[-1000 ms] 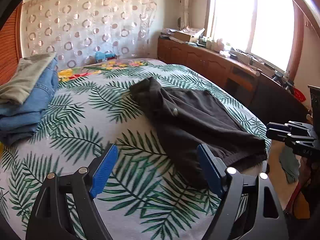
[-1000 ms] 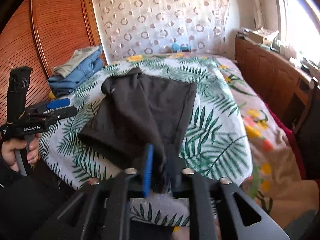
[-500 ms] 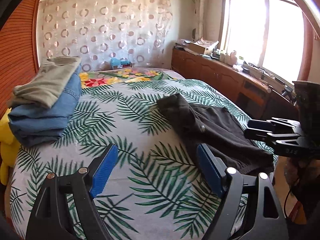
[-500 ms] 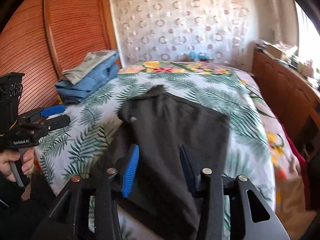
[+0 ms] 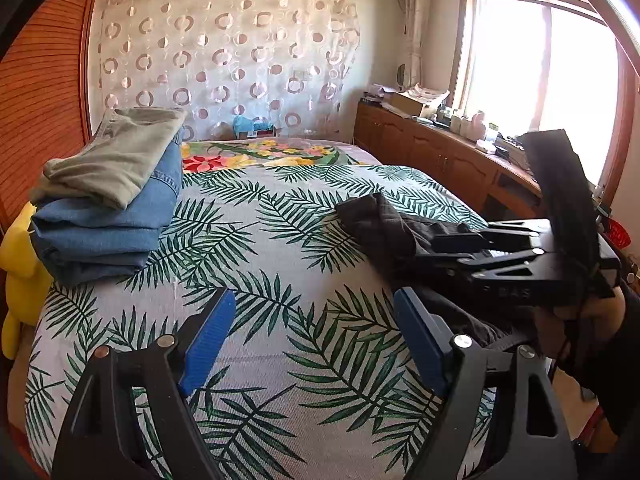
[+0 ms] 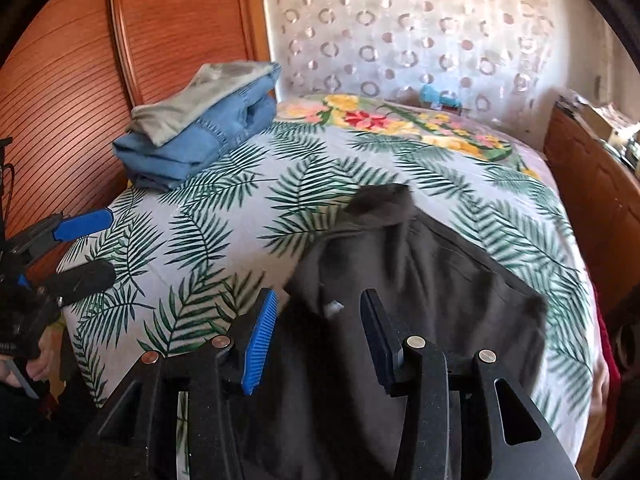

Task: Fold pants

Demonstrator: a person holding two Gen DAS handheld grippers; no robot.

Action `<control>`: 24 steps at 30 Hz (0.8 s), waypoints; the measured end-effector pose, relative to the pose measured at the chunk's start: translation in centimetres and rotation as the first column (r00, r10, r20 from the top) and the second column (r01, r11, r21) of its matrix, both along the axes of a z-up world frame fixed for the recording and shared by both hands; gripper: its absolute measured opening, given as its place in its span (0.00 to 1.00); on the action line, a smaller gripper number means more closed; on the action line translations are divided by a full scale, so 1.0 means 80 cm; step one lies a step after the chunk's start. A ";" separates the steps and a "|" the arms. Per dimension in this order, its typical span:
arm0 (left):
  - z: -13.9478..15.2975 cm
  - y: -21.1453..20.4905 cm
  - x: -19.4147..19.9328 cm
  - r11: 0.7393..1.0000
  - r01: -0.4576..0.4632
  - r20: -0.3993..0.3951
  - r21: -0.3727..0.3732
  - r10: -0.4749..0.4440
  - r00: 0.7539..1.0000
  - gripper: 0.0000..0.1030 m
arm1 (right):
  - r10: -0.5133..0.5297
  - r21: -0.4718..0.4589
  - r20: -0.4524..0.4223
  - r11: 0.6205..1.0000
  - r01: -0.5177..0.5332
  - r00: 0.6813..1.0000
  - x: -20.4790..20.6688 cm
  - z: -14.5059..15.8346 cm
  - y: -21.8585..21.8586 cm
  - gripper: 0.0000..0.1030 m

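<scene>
Dark grey pants (image 6: 432, 280) lie rumpled on the near right part of the palm-leaf bedspread (image 6: 224, 224); they also show in the left wrist view (image 5: 380, 224). My right gripper (image 6: 316, 336) is open and empty, just above the near part of the pants. My left gripper (image 5: 316, 340) is open and empty over bare bedspread (image 5: 260, 300), left of the pants. The right gripper (image 5: 472, 244) also shows from the side in the left wrist view, and the left gripper (image 6: 80, 244) in the right wrist view.
A stack of folded blue jeans and grey-green pants (image 5: 108, 196) sits at the bed's far left by the wooden wall. A yellow soft toy (image 5: 20, 264) hangs at the left edge. Wooden cabinets (image 5: 440, 160) run along the right under the window.
The right gripper opened, let go of the pants and rose over them. The left gripper swung left, away from the pants. The pants now lie more bunched.
</scene>
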State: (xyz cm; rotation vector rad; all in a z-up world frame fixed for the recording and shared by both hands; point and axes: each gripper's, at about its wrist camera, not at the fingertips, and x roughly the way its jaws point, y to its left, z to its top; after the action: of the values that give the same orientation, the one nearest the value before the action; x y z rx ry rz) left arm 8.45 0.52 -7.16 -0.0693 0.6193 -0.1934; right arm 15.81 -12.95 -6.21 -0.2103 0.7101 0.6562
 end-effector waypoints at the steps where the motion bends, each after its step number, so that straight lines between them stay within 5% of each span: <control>1: -0.001 0.000 0.000 1.000 0.000 -0.001 -0.001 0.000 1.000 0.79 | 0.003 -0.007 -0.002 1.000 -0.003 1.000 0.006 0.000 0.006 0.44; 3: -0.002 0.001 0.000 1.000 0.001 -0.003 -0.002 -0.001 1.000 0.79 | 0.013 -0.018 -0.004 1.000 -0.013 1.000 0.013 -0.001 0.014 0.43; 4: -0.003 0.001 0.000 1.000 0.001 -0.005 -0.004 -0.001 1.000 0.79 | 0.025 -0.021 -0.007 0.999 -0.026 1.000 0.017 -0.003 0.017 0.29; 8: -0.004 0.002 0.000 1.000 0.004 -0.009 -0.005 -0.004 1.000 0.79 | 0.057 -0.022 -0.034 0.998 -0.057 0.998 0.033 -0.003 0.023 0.07; 17: -0.006 -0.007 -0.001 1.000 0.020 -0.014 -0.004 -0.020 1.000 0.79 | -0.035 0.015 0.074 0.999 0.034 0.997 0.048 0.043 -0.045 0.05; 24: -0.009 -0.019 -0.001 0.999 0.041 -0.022 0.007 -0.041 0.999 0.79 | -0.143 -0.029 0.062 0.989 0.145 0.988 0.095 0.034 -0.091 0.05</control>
State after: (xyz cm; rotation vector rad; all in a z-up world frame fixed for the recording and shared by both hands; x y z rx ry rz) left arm 8.40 -0.98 -7.92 -0.0521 0.6440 -0.2300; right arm 23.39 -20.19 -3.50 -0.2069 0.6725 0.4989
